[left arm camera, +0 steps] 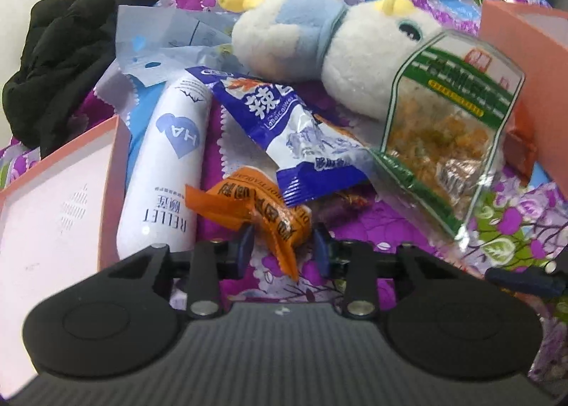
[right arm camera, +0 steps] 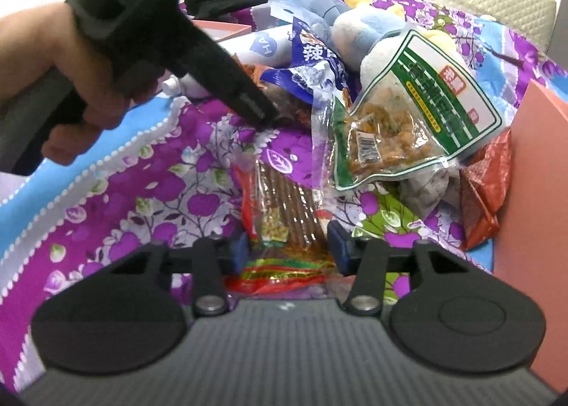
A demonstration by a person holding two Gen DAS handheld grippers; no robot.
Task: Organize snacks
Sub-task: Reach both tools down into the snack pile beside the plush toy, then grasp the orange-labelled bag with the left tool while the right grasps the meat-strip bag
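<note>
Two grippers work over a flowered bedspread (right arm camera: 149,200). Left gripper (left arm camera: 284,246) clamps an orange packet (left arm camera: 262,214); right gripper (right arm camera: 287,246) straddles a clear stick packet (right arm camera: 284,207), contact unclear. At one o'clock, a green packet (left arm camera: 451,122) leans on a plush toy (left arm camera: 355,61).

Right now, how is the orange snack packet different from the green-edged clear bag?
The orange snack packet is small, opaque and twisted, lying between the left gripper pads. The green-edged clear bag is much larger, see-through with crumbly contents showing, and leans against the plush toy. Both are sealed snacks on the floral bedspread.
</note>
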